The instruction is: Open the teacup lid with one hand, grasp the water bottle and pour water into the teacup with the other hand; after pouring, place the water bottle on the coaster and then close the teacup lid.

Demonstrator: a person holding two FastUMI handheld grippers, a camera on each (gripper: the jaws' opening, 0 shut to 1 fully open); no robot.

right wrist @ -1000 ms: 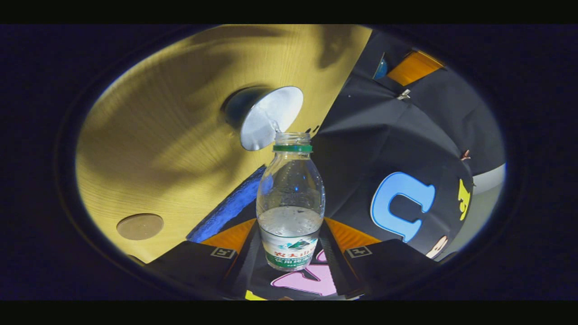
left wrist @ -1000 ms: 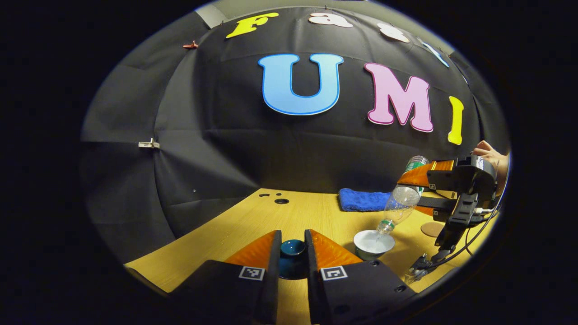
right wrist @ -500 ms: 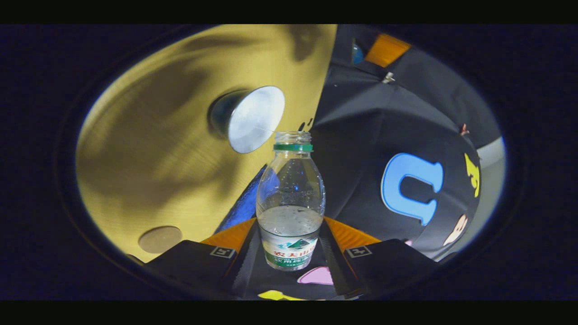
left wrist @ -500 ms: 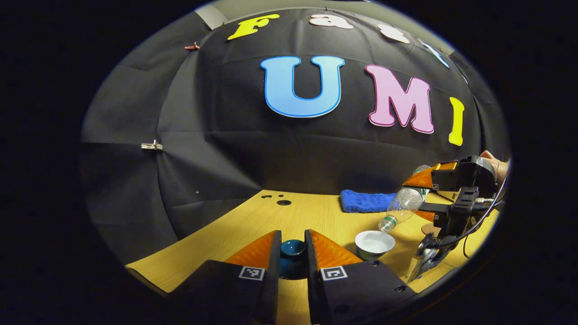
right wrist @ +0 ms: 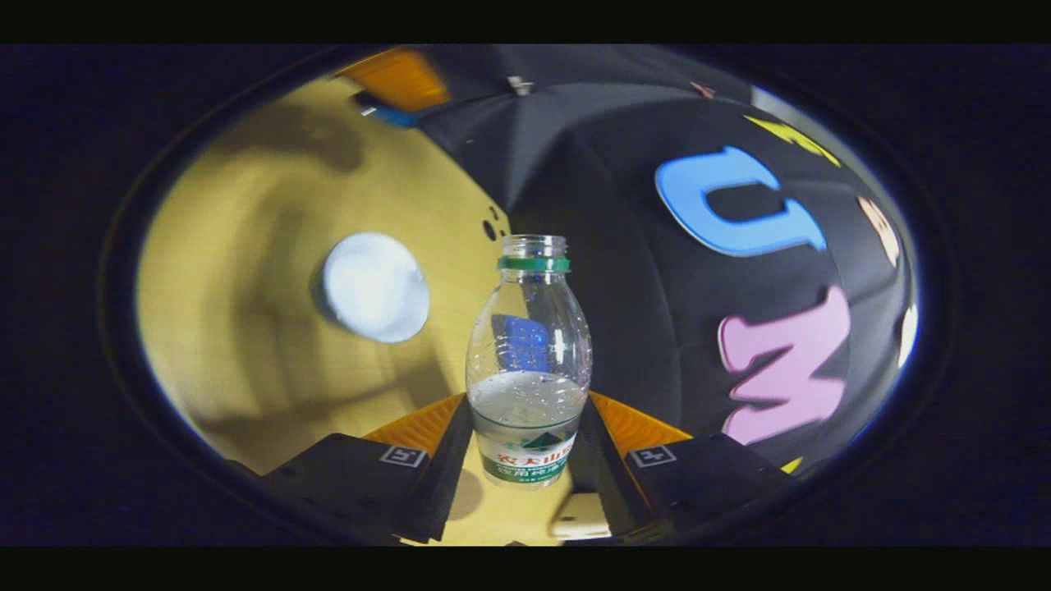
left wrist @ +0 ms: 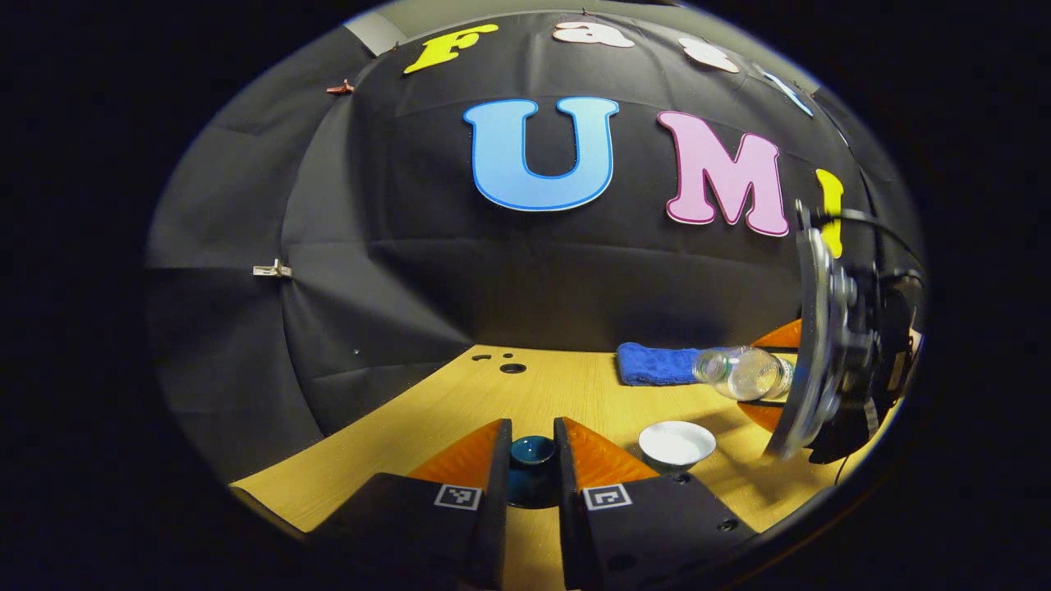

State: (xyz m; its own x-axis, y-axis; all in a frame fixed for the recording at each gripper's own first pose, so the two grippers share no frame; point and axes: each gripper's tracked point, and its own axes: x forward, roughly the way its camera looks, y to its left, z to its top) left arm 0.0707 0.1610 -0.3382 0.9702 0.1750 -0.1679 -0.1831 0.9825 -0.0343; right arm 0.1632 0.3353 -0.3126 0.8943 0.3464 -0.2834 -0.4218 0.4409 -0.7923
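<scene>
Your left gripper (left wrist: 532,460) is clamped on the dark blue teacup lid (left wrist: 531,450), both fingers pressing its sides, holding it low over the wooden table (left wrist: 460,402). Just to the right of those fingers, the white teacup (left wrist: 676,444) stands open on the table, its inside pale and bright. In the right gripper view the same teacup (right wrist: 374,286) appears blurred, well apart from the bottle's mouth.

Your right gripper (right wrist: 525,447) grips the clear water bottle (right wrist: 528,361) around its lower body, both fingers against its sides. The bottle has no cap, a green ring sits under its mouth, and water fills its lower part. From the left gripper view, the water bottle (left wrist: 739,373) lies nearly level in the air, mouth pointing left, above and to the right of the teacup and not touching it; the right gripper's body looms at the frame's right edge behind it.

A blue cloth (left wrist: 657,363) lies at the back of the table by the booth wall, behind the teacup. The coaster cannot be made out.
</scene>
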